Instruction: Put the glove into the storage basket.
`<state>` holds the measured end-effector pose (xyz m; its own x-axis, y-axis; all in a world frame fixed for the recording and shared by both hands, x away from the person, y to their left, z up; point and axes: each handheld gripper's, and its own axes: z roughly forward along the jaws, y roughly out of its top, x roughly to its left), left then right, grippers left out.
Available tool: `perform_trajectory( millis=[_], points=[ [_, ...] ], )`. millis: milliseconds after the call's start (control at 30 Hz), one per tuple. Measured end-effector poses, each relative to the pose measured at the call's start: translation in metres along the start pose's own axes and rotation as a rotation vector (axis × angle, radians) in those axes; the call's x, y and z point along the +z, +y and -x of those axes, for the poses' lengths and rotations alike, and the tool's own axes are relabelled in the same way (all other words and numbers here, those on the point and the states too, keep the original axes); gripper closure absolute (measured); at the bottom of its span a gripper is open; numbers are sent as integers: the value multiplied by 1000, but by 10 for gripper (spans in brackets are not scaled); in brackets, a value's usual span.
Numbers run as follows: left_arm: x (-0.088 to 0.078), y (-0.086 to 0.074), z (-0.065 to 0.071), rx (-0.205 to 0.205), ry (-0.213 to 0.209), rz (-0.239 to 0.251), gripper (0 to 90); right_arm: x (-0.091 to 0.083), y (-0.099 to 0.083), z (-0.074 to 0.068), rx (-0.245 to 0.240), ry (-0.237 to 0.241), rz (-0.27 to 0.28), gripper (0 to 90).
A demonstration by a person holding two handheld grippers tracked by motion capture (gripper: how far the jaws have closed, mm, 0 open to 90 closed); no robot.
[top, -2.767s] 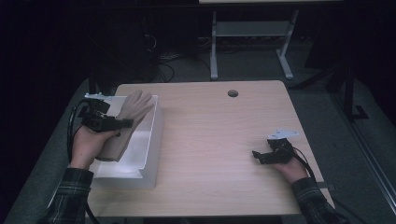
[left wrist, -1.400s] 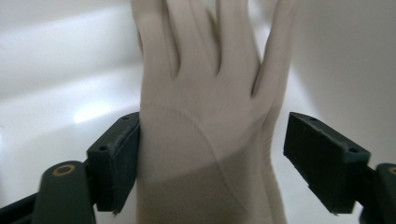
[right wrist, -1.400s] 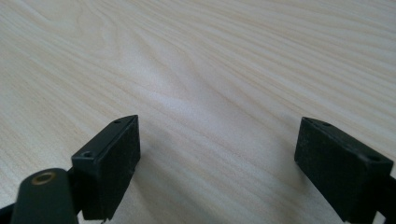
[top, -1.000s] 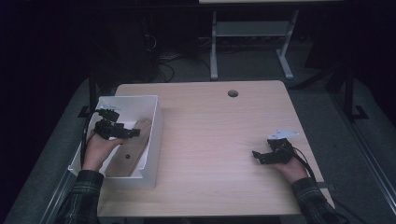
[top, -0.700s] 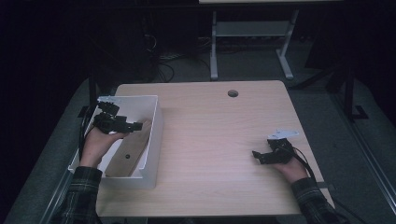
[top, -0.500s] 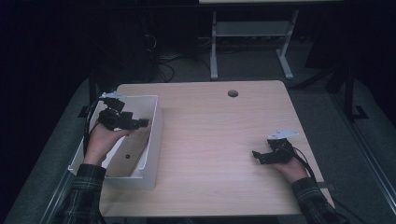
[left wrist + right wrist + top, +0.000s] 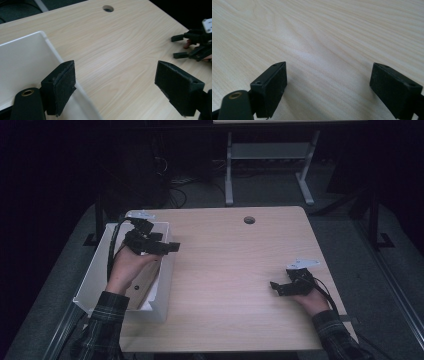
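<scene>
the bench [image 7: 240, 270] is a pale wood top with a round cable hole [image 7: 249, 220] near its far edge, and most of its surface lies bare. at its left edge sits the white bin [image 7: 95, 275], a long open box whose long axis runs from the person's side toward the far side, with a brown flat piece [image 7: 145, 287] lying inside against the right wall; what that piece is cannot be told from here. the left tool [image 7: 167, 246] hangs above the bin's far right corner, jaws pointing toward the middle of the bench, so the bin and the brown piece lie below it and back toward the person. in the left gripper view the left tool [image 7: 115, 87] is spread wide with nothing between the pads, the bin's right wall [image 7: 67, 75] passing under the left pad. the left hand is clearly the nearer one to the bin; any next reach into it would mean turning the jaws down and back along the bin's length. the right tool [image 7: 277, 287] rests low on the bench well apart from the bin, at the near right. in the right gripper view the right tool [image 7: 328, 85] is likewise released, jaws wide, touching nothing but bare wood grain beneath.
</scene>
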<state>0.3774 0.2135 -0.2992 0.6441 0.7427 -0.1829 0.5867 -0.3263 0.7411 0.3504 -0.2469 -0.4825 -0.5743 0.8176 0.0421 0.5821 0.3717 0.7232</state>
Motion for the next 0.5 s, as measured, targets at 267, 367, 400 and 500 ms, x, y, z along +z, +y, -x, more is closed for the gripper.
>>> perform_trajectory(
  millis=[267, 367, 400, 500],
  points=[
    [21, 7, 27, 30, -38, -5, 164, 0, 0, 0, 0, 0, 0, 137],
    [32, 7, 37, 34, -50, -6, 164, 0, 0, 0, 0, 0, 0, 137],
    [36, 6, 39, 38, -57, -14, 164, 0, 0, 0, -3, -1, -1, 137],
    [47, 4, 48, 43, -67, -25, 164, 0, 0, 0, 0, 0, 0, 137]
  ],
)
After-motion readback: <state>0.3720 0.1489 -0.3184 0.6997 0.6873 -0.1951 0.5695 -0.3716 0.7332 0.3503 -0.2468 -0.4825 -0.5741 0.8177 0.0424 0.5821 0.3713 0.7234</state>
